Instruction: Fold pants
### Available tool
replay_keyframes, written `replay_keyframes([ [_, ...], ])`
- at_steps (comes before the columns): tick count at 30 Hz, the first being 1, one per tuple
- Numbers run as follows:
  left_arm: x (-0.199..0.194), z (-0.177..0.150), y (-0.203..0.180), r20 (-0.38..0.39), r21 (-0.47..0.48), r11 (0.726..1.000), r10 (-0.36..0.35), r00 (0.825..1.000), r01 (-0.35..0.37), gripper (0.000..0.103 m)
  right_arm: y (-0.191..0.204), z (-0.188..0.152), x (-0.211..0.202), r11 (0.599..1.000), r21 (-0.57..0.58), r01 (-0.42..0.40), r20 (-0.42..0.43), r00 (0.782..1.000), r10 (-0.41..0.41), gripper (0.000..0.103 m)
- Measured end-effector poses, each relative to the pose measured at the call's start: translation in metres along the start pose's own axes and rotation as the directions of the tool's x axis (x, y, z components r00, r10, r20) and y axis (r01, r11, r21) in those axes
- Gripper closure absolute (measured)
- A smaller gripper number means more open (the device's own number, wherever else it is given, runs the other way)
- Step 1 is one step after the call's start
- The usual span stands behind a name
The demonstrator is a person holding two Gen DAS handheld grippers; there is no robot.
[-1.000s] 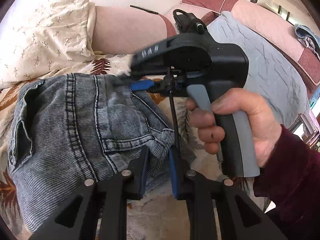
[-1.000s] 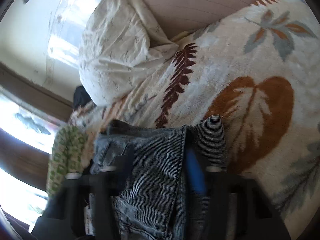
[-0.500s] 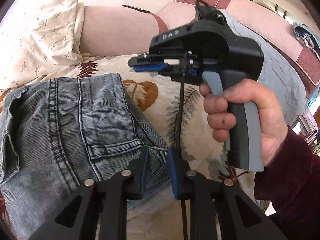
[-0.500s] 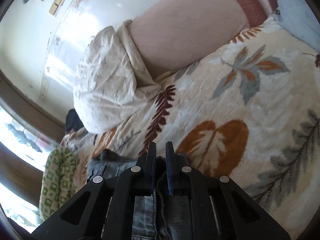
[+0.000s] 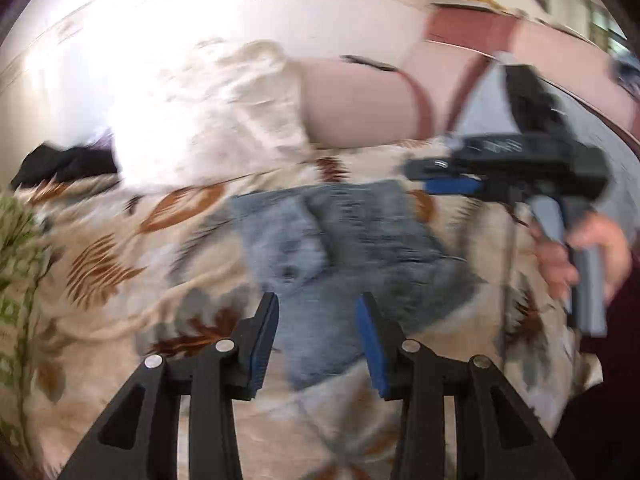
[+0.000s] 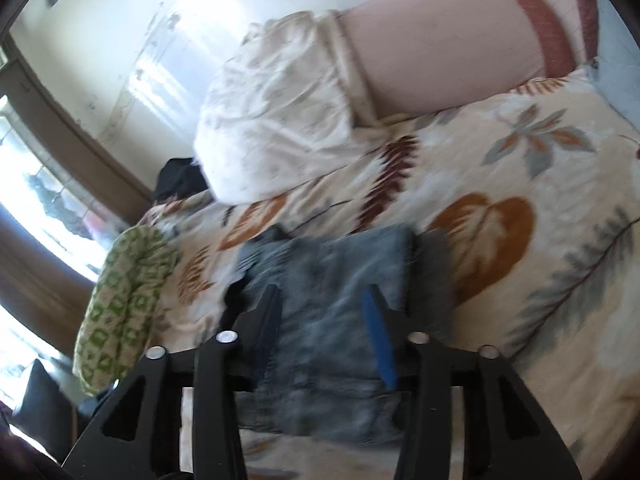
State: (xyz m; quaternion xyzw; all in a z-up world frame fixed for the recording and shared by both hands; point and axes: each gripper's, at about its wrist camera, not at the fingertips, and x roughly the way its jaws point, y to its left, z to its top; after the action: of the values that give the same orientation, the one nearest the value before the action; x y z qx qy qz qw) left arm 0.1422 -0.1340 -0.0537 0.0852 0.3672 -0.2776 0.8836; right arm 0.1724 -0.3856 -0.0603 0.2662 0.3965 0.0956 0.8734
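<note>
The grey-blue denim pants (image 5: 340, 248) lie folded into a compact bundle on the leaf-patterned blanket (image 5: 120, 280). They also show in the right wrist view (image 6: 332, 320). My left gripper (image 5: 316, 320) is open and empty, raised above the near edge of the pants. My right gripper (image 6: 324, 312) is open and empty, above the pants. In the left wrist view the right gripper (image 5: 452, 180) hangs in a hand at the right, past the pants' far right corner. Both views are motion-blurred.
A cream floral pillow (image 6: 280, 120) and a pink bolster (image 6: 440, 52) lie at the head of the bed. A green patterned cloth (image 6: 124, 304) sits at the left edge. A dark garment (image 6: 180, 180) lies by the wall.
Both grippers have opened and let go of the pants. Both have pulled back and up, so the folded bundle now looks smaller and lies free on the blanket.
</note>
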Motion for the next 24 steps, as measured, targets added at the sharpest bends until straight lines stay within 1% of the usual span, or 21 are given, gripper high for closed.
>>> replay_keyframes([
  [4,0.02,0.004,0.012,-0.011,-0.075,0.996,0.043,0.999,-0.044,0.06,0.034,-0.002,0.022,0.999,-0.036,-0.002,-0.009,1.0,0.001,0.058],
  [7,0.04,0.009,0.013,-0.038,-0.12,0.992,0.041,0.998,-0.046,0.06,0.048,0.001,0.038,0.998,-0.053,0.036,0.01,0.999,-0.036,0.058],
  [10,0.068,0.005,0.007,-0.096,-0.115,0.991,0.052,0.994,-0.063,0.059,0.05,0.002,0.059,0.992,-0.082,0.094,0.018,0.995,-0.093,0.058],
  [14,0.089,-0.012,0.008,-0.144,-0.079,0.992,0.089,0.986,-0.101,0.056,0.03,-0.008,0.089,0.989,-0.079,0.127,-0.055,0.99,-0.132,0.06],
  [15,0.096,-0.017,0.01,-0.155,-0.087,0.99,0.097,0.983,-0.111,0.056,0.025,-0.011,0.097,0.99,-0.07,0.125,-0.077,0.988,-0.131,0.06],
  [16,0.099,-0.019,0.011,-0.152,-0.086,0.989,0.11,0.982,-0.124,0.051,0.019,-0.015,0.108,0.991,-0.057,0.122,-0.11,0.986,-0.128,0.061],
  [17,0.101,-0.021,0.011,-0.146,-0.078,0.987,0.125,0.981,-0.138,0.051,0.014,-0.019,0.115,0.992,-0.052,0.113,-0.131,0.984,-0.119,0.061],
  [19,0.102,-0.02,0.01,-0.146,-0.079,0.986,0.134,0.98,-0.146,0.05,0.006,-0.022,0.121,0.995,-0.035,0.091,-0.125,0.988,-0.095,0.061],
  [20,0.102,-0.018,0.011,-0.153,-0.087,0.985,0.136,0.979,-0.15,0.045,0.002,-0.021,0.119,0.997,-0.011,0.071,-0.126,0.989,-0.071,0.061],
  [21,0.102,-0.017,0.015,-0.165,-0.114,0.98,0.142,0.976,-0.162,0.035,0.001,-0.02,0.117,0.998,0.0,0.061,-0.129,0.99,-0.061,0.061],
  [22,0.1,-0.016,0.021,-0.175,-0.148,0.975,0.138,0.975,-0.165,0.031,0.0,-0.019,0.113,0.999,0.019,0.051,-0.137,0.989,-0.048,0.061],
  [23,0.097,-0.015,0.027,-0.179,-0.191,0.971,0.111,0.978,-0.145,0.031,-0.001,-0.018,0.107,0.999,0.036,0.04,-0.135,0.99,-0.035,0.061],
  [24,0.09,-0.015,0.032,-0.175,-0.23,0.965,0.084,0.981,-0.123,0.031,-0.002,-0.017,0.098,0.998,0.06,0.024,-0.122,0.992,-0.017,0.058],
])
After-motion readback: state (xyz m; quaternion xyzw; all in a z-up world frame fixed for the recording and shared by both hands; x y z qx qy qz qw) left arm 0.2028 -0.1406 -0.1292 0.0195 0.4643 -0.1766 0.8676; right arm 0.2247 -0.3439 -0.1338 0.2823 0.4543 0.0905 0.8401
